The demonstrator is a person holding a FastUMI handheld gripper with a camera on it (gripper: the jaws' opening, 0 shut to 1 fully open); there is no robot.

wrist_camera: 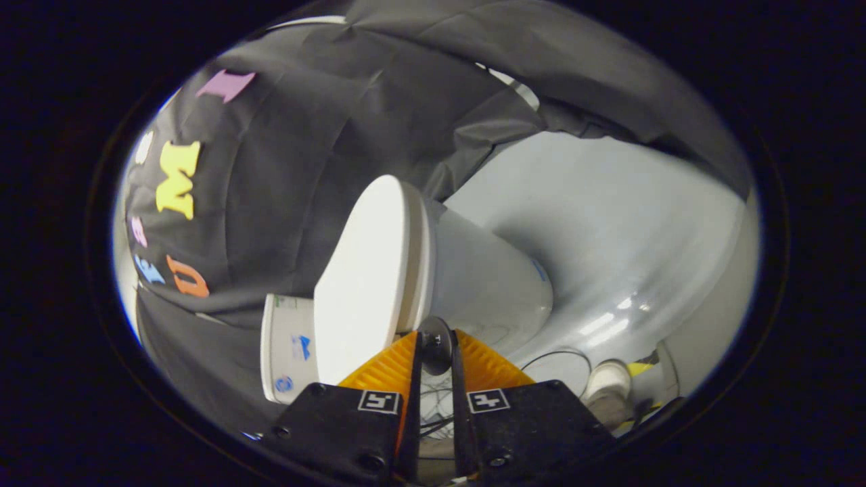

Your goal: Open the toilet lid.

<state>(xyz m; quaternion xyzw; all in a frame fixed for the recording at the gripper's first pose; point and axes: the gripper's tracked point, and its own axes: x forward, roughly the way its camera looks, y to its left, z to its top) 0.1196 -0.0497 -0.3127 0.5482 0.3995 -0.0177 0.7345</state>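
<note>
- The gripper (pixel 436 345) has its two fingers drawn close together, clamped on a small round knob (pixel 436 346) fixed at the front rim of the toilet lid (pixel 365 284).
- The white lid lies against the seat of the toilet (pixel 487 284), whose bowl sits just past the fingers.
- The toilet's tank (pixel 287 345) stands behind the lid, against the black cloth wall (pixel 304 135).
- The toilet stands on a pale grey floor (pixel 609 223).
- A person's shoe (pixel 609 379) rests on the floor beside the gripper.
</note>
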